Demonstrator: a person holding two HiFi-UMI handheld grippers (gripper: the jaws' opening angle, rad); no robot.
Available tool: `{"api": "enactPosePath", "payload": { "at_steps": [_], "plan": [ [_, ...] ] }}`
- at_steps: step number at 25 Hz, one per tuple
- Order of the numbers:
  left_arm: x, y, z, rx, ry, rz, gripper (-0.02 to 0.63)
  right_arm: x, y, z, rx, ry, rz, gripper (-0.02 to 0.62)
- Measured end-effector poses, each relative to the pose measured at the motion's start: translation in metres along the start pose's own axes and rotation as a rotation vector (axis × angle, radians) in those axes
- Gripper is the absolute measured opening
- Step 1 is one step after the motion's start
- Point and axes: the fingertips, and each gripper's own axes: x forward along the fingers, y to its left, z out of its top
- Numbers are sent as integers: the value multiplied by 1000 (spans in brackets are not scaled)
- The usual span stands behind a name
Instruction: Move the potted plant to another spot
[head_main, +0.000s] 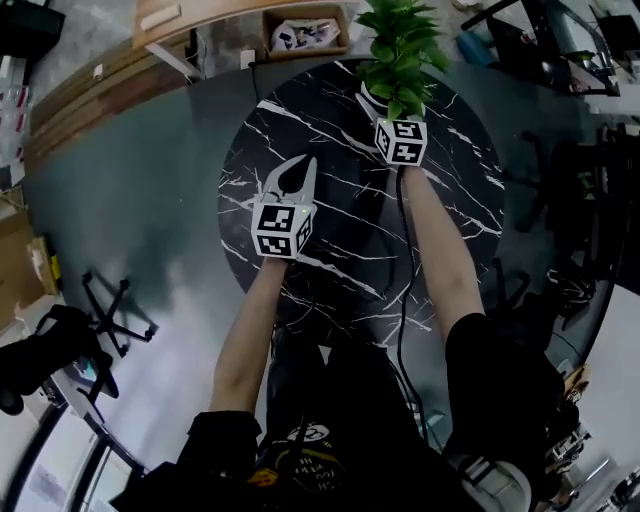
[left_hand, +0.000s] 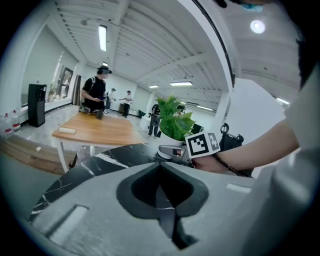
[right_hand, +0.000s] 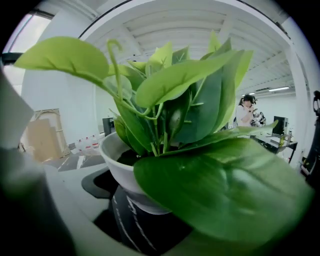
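This is an open office, with a round black marble table (head_main: 340, 270) under the person's arms. The plant (head_main: 398, 50) sits dead ahead of the right gripper (head_main: 390, 108). Its jaws are spread wide and, I'd say, clasp the white pot (right_hand: 125, 175) by its sides. Behind it and to its left, the left gripper (head_main: 303, 170) is pinched closed on nothing. To move the plant well, carry the pot upright and low over the marble. Set it down well in from the rim, clear of the idle gripper.

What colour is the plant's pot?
The pot is white, clearest in the right gripper view.
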Motion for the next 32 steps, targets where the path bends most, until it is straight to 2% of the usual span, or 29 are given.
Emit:
{"api": "enactPosePath", "payload": {
  "at_steps": [3, 10, 14, 19, 26, 32],
  "plan": [
    [-27, 13, -6, -67, -30, 58, 5, 11, 50, 3, -37, 6, 75, 494],
    [-94, 31, -23, -106, -77, 174, 4, 2, 172, -4, -135, 14, 269, 494],
    [-144, 29, -44, -123, -90, 253, 4, -30, 244, -25, -198, 28, 399, 494],
    [-209, 6, -78, -167, -110, 334, 4, -85, 313, -56, -245, 35, 512, 494],
    [-270, -33, -123, -229, -97, 391, 3, -170, 362, -96, -309, 36, 591, 494],
    [-284, -55, -135, -191, -61, 345, 4, -221, 368, -120, -302, 49, 581, 494]
  ]
}}
